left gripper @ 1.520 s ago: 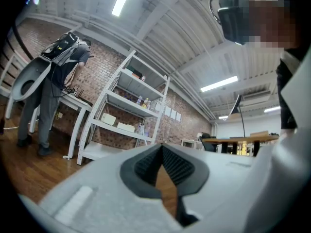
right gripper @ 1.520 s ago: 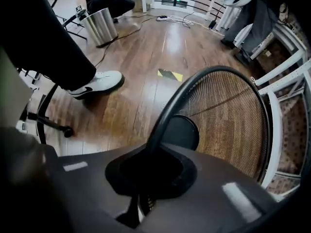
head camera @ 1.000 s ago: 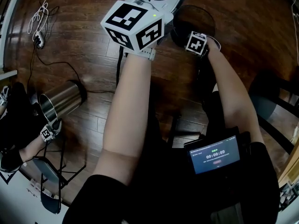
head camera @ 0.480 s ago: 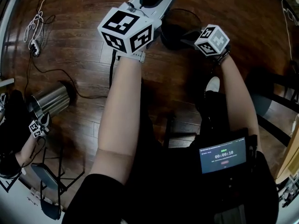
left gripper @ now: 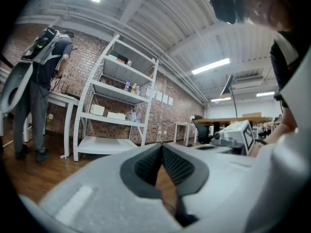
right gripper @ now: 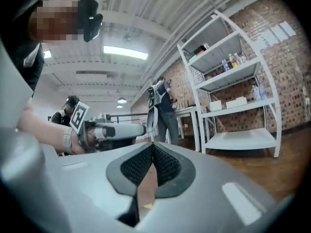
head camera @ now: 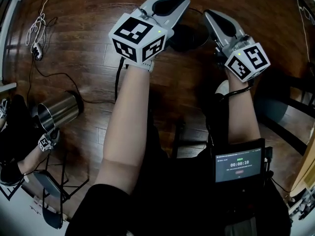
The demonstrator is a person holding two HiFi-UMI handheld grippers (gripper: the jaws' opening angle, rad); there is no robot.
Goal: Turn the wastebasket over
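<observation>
The black wastebasket [head camera: 190,36] sits on the wooden floor far below, between my two grippers and partly hidden by them. My left gripper [head camera: 178,1] is held high and level, shut with nothing between its pads [left gripper: 162,148]. My right gripper [head camera: 210,15] is raised beside it, also level and shut on nothing [right gripper: 153,148]. Neither gripper touches the basket. The left gripper view shows the right gripper's cube [left gripper: 236,133], and the right gripper view shows the left gripper [right gripper: 112,130]. The basket appears in neither gripper view.
A steel bin [head camera: 59,109] lies on its side at the left, by another person's gripper cube [head camera: 47,142]. Cables and a power strip [head camera: 38,39] lie at top left. A dark chair [head camera: 283,107] stands at right. White shelving [left gripper: 116,110] lines the brick wall.
My right gripper left the wastebasket's rim, rose steeply and turned level beside the left one. The left gripper shifted slightly. The basket stayed on the floor.
</observation>
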